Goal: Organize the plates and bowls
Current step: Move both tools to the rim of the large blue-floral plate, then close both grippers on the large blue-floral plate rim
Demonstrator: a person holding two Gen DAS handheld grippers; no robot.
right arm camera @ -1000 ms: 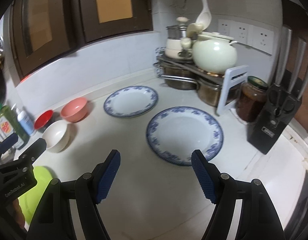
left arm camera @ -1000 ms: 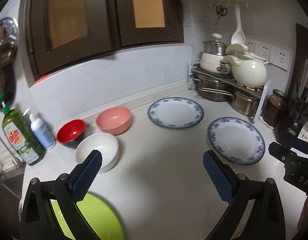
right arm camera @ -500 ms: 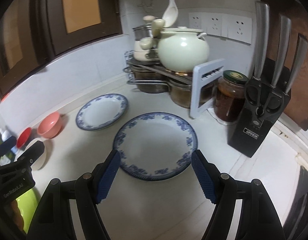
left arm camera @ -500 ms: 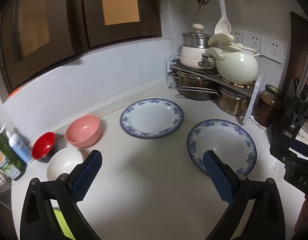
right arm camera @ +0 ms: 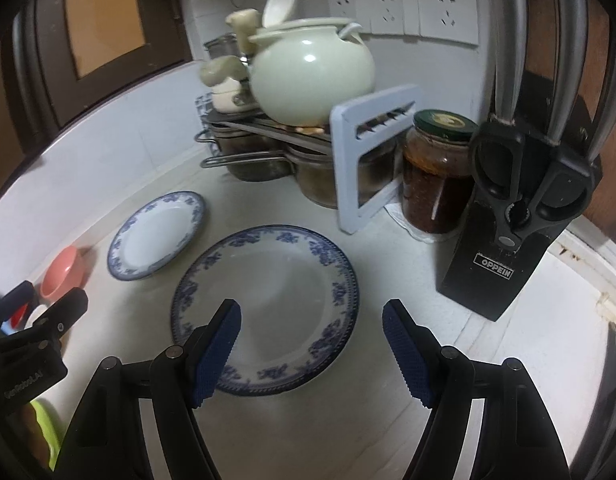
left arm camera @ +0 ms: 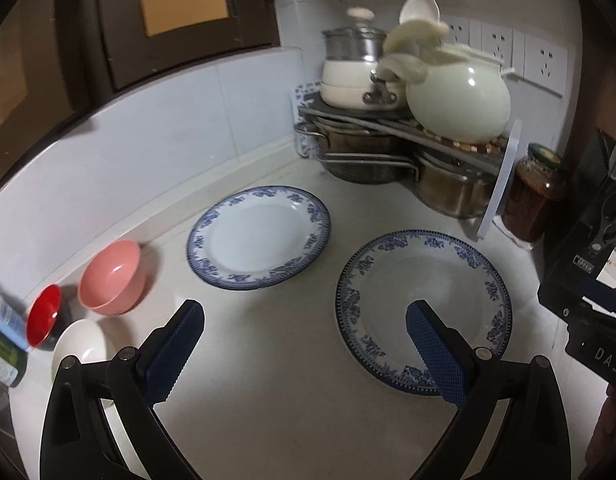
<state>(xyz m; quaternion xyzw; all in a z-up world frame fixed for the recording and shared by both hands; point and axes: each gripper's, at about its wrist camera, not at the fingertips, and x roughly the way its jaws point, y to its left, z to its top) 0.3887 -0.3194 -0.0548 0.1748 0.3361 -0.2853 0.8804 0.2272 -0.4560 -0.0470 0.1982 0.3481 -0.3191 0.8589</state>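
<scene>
**Jaws wide over the near plate**

Jaws on both tools stand wide apart and hold nothing. The right gripper hangs above the near edge of the near blue-rimmed plate, its left pad over the plate's well and its right pad over bare counter just past the rim. The left gripper hovers over the counter between the two plates; its right pad overlaps the near plate's front rim, its left pad sits over bare surface.

Behind and to the left of that plate lies the far blue-rimmed plate, flat on the counter, close to the first but not touching it. Further left a pink bowl stands upright near the wall, with a red bowl and a white bowl beside it, grouped close together. At the left edge of the left wrist view, a white bottle and a green bottle stand next to the red bowl.

In the corner beyond the plates a rack carries a pale green pot, with steel pots beneath. To its right stand a dark jar and a black knife block. A lime-green dish shows at the lower left of the right wrist view, partly hidden.
</scene>
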